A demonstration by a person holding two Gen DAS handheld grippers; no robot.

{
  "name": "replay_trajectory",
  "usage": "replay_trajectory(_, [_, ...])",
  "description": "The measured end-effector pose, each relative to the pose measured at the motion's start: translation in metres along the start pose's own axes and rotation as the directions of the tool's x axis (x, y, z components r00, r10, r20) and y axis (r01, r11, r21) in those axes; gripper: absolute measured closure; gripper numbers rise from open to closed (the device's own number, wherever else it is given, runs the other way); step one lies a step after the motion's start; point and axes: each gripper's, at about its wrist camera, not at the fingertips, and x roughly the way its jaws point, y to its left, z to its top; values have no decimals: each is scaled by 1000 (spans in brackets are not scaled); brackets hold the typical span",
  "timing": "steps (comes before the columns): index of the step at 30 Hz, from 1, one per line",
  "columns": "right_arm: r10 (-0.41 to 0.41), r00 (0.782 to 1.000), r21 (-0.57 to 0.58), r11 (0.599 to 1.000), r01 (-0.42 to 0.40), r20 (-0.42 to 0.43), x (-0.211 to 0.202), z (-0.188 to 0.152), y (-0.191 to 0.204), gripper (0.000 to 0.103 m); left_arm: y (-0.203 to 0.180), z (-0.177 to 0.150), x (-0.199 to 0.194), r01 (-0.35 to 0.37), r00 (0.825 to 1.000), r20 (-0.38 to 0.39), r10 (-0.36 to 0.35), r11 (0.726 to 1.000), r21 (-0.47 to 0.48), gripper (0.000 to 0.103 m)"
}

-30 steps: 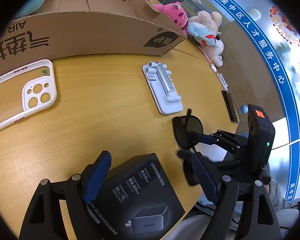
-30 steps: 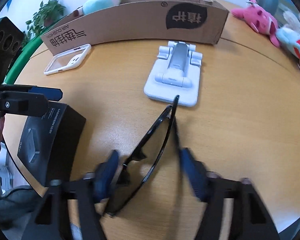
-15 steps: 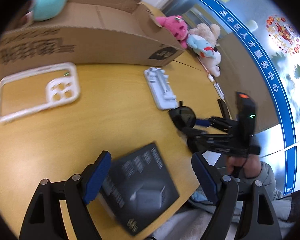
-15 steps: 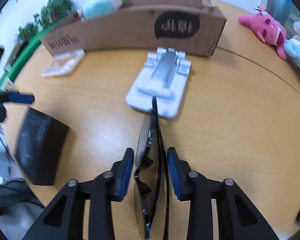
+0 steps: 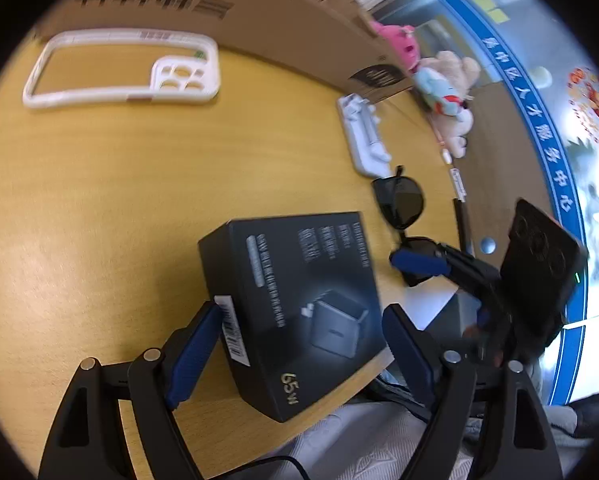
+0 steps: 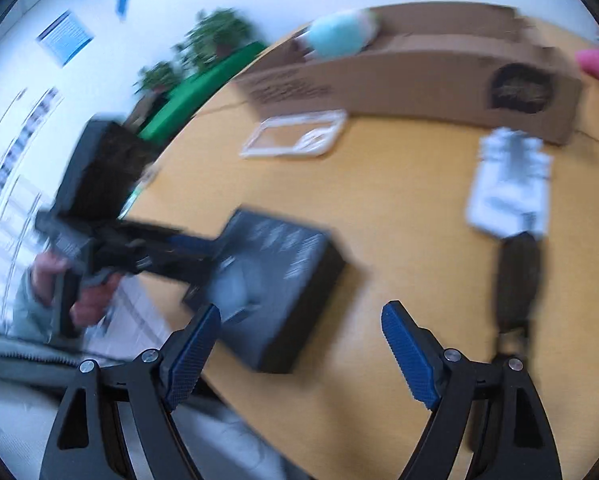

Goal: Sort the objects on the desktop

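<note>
A black charger box [image 5: 295, 308] lies near the round wooden table's [image 5: 99, 220] front edge. My left gripper [image 5: 301, 354] is open and straddles it, one blue pad on each side; I cannot tell if the pads touch it. Black sunglasses [image 5: 399, 204] lie folded on the table just below the white phone stand [image 5: 365, 140]. My right gripper [image 6: 299, 312] is opening, with nothing between its fingers. The sunglasses [image 6: 517, 276] are to its right, apart from it. A white phone case [image 5: 119, 68] lies at the far left by the cardboard box [image 5: 259, 20].
The long cardboard box [image 6: 419, 76] stands along the table's back with a teal plush [image 6: 339, 34] in it. More plush toys [image 5: 443, 92] and a dark pen [image 5: 461, 220] lie at the right. A person's hand [image 6: 91, 300] holds the left gripper.
My right gripper has opened, let go of the sunglasses and swung left; they now lie on the table. My left gripper has moved over the black box, which is now between its fingers.
</note>
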Motion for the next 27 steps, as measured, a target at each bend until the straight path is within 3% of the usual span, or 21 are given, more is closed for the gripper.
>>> replay_trajectory(2, [40,999,8,999,-40,-9,10,-3,2,20,1,-1,4,7,1000,-5,-7,1000,-6,22])
replay_trajectory(4, [54,998,9,998,-54,-25,21,-5,3,20,0,-1,9,14,1000,-9,-14,1000,-7,34])
replay_trajectory(8, [-32,999,-43,999,32,-4,26,-4,12,21,-15,3,11,-71,997,4,71,996,51,35])
replay_trajectory(12, [-78,995,-83,993,82,55,13,2,13,21,-25,10,12,-96,995,28,94,993,66,33])
replay_trajectory(15, [-120,987,-107,986,131,104,-1,9,14,21,-37,21,5,-120,990,80,113,989,90,39])
replay_trajectory(20, [-170,967,-93,977,190,187,-23,29,9,24,-61,53,-19,-173,970,200,141,973,151,42])
replay_trajectory(23, [-195,947,-90,970,224,256,-36,47,11,27,-76,77,-36,-212,948,277,155,959,187,42])
replay_trajectory(27, [-235,896,-52,960,273,376,-54,90,5,30,-92,105,-50,-231,928,343,148,949,215,42])
